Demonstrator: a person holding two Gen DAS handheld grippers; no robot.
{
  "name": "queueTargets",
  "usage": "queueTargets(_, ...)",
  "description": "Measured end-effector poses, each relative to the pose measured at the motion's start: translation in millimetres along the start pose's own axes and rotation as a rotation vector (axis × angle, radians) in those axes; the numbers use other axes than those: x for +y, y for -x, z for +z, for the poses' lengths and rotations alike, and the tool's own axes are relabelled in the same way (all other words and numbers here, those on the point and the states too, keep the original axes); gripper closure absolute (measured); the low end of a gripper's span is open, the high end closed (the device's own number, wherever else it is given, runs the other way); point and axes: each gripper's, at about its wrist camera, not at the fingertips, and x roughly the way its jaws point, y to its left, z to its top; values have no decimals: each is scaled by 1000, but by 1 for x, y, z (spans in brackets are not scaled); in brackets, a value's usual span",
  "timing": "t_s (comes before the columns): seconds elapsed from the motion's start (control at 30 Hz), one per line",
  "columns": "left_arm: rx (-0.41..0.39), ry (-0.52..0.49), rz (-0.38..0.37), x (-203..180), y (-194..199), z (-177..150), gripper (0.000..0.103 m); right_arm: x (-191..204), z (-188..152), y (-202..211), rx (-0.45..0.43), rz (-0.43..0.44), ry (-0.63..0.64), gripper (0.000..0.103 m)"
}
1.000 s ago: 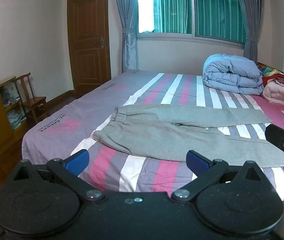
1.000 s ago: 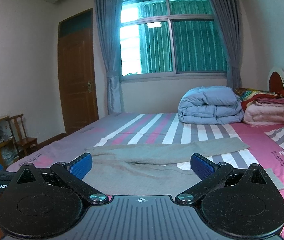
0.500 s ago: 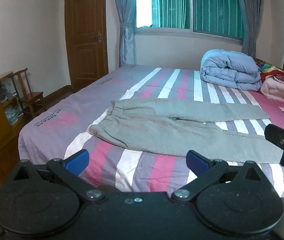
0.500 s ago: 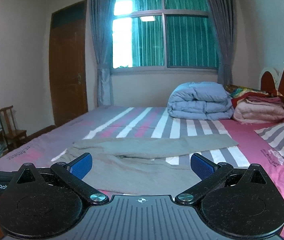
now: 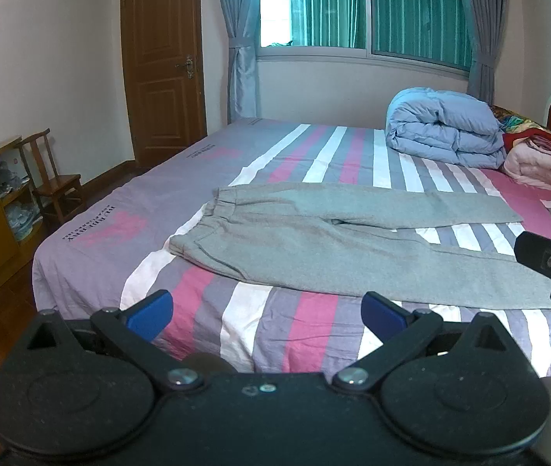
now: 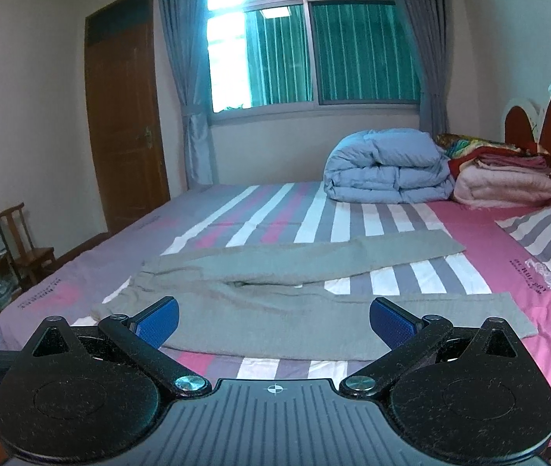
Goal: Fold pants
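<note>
Grey pants [image 5: 337,244] lie flat; both grippers' jaws gape wide, holding nothing.

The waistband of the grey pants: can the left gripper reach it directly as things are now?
Probably yes. The left gripper is open and holds nothing, and only bare striped bed sheet lies between it and the waistband. The pants lie flat, nothing on them.
</note>
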Motion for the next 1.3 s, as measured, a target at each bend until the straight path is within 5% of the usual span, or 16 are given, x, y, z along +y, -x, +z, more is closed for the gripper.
queueTargets(1.3,40,-75,37,-1,-11,-9,6,1,-1,-2,10,-19,-4,0)
